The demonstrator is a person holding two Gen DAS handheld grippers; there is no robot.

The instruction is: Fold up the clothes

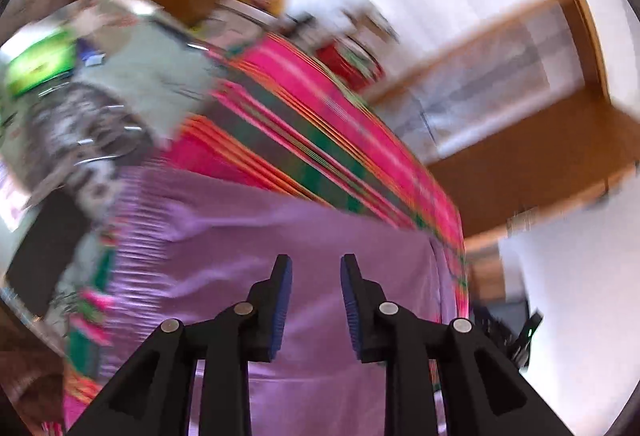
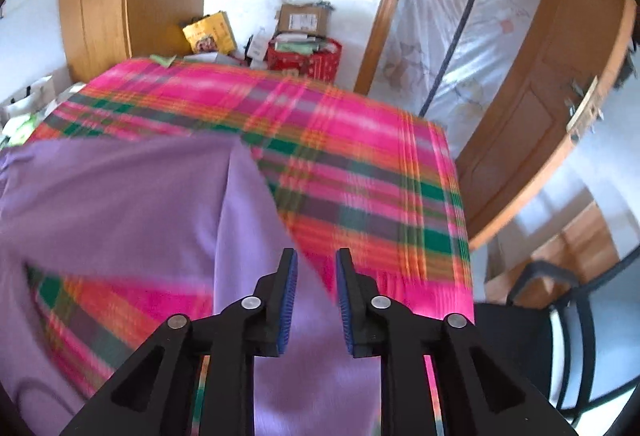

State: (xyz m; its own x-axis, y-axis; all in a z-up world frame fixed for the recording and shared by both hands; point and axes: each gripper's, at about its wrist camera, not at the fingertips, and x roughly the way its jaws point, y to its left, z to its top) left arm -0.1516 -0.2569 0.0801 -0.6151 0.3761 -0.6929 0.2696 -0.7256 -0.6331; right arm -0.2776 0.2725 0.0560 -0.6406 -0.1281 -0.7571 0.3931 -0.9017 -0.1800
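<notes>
The purple garment (image 2: 120,196) is lying spread on the pink plaid bedcover (image 2: 360,164), directly under and ahead of both grippers; in the right wrist view one long strip of it is running from the body down toward the right gripper (image 2: 316,300), whose jaws are standing parted and empty just over that strip; the left gripper (image 1: 316,304) is likewise released, hovering over the garment's broad middle; both views are blurring; beyond the bed are lying boxes (image 2: 304,20), a wooden door (image 2: 532,116) and white walls.

Plain purple garment (image 2: 120,196) on pink, green and orange plaid bedcover (image 2: 360,164).
</notes>
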